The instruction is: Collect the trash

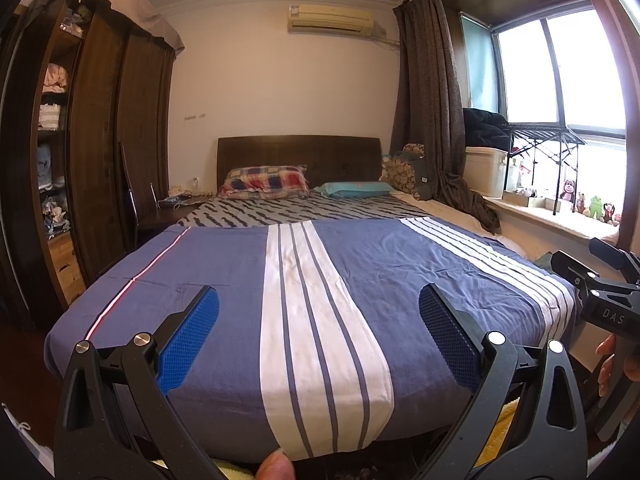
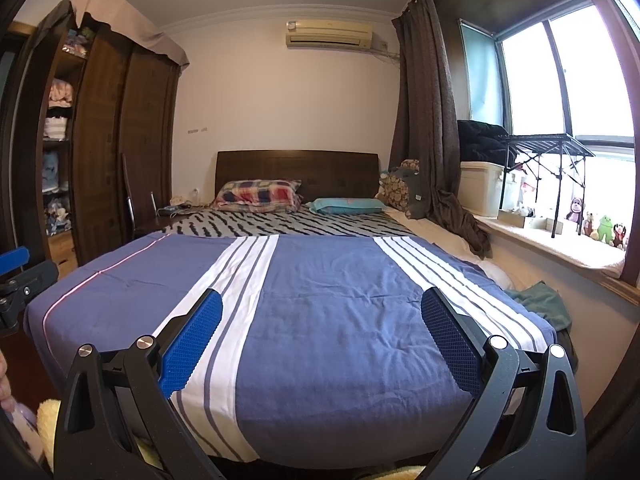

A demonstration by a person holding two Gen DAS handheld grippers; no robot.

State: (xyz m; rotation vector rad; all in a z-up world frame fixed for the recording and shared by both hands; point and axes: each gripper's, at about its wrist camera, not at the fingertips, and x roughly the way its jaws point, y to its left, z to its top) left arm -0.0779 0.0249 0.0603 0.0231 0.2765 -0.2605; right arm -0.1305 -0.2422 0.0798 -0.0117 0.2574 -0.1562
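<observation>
My left gripper is open and empty, held at the foot of a bed with a blue and white striped blanket. My right gripper is open and empty too, beside the left one over the same blanket. The right gripper's body shows at the right edge of the left wrist view, and the left gripper's blue pad shows at the left edge of the right wrist view. No trash shows on the bed in either view.
A dark wardrobe with open shelves stands left. Two pillows lie by the headboard. A window sill with toys, a black rack and a white box runs along the right. A green cloth lies by the bed's right edge.
</observation>
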